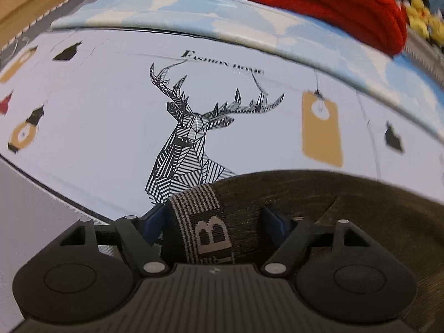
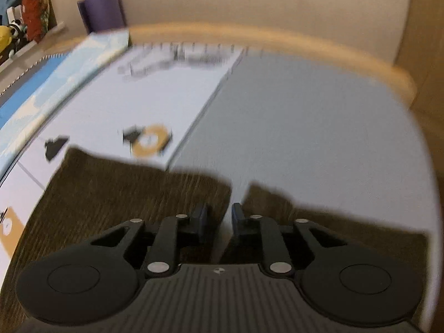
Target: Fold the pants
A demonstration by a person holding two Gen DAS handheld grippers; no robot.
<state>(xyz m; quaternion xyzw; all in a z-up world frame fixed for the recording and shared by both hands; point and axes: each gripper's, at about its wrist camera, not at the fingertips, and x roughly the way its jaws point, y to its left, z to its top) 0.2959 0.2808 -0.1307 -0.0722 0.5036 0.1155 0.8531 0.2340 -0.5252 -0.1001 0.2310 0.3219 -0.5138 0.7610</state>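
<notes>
Left gripper [image 1: 215,219], black with blue pads: jaws spread wide, straddling the striped elastic waistband [image 1: 199,211] lettered "B"; pads clear of the fabric.
Right gripper [image 2: 219,217], same build: jaws a narrow gap apart, nothing pinched; pale sheet shows between them.
Dark olive-brown ribbed pants [image 2: 125,194]: lying flat on the bed, directly beneath both grippers, a notch in the far edge ahead of the right one.
White printed cloth [image 1: 97,105]: geometric black deer [image 1: 191,144], mustard bulb tags.
Plain grey bedsheet [image 2: 319,127]: beside the cloth.
Red knitted garment [image 1: 333,5]: at the far edge.
</notes>
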